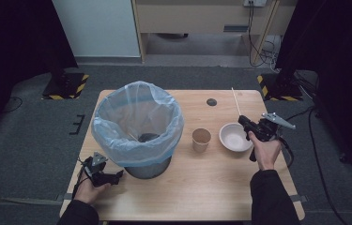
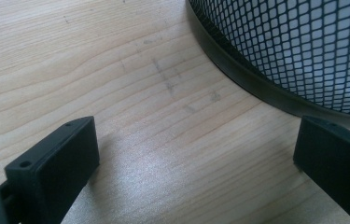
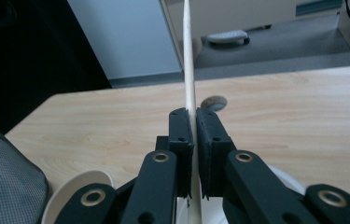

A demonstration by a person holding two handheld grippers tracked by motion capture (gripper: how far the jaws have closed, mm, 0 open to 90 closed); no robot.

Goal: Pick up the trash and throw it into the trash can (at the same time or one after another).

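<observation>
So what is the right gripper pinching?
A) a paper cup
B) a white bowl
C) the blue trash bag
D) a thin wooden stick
D: in the right gripper view the right gripper has its jaws closed on a thin wooden stick that points up and away, above the white bowl; the paper cup stands apart on the table.

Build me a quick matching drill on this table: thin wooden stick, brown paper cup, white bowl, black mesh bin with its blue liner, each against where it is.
1 thin wooden stick
2 brown paper cup
3 white bowl
4 black mesh bin

a beside the open left jaws
b clamped in the right jaws
c between bin and bowl
d under the right gripper

Pairs: 1-b, 2-c, 3-d, 4-a
</observation>
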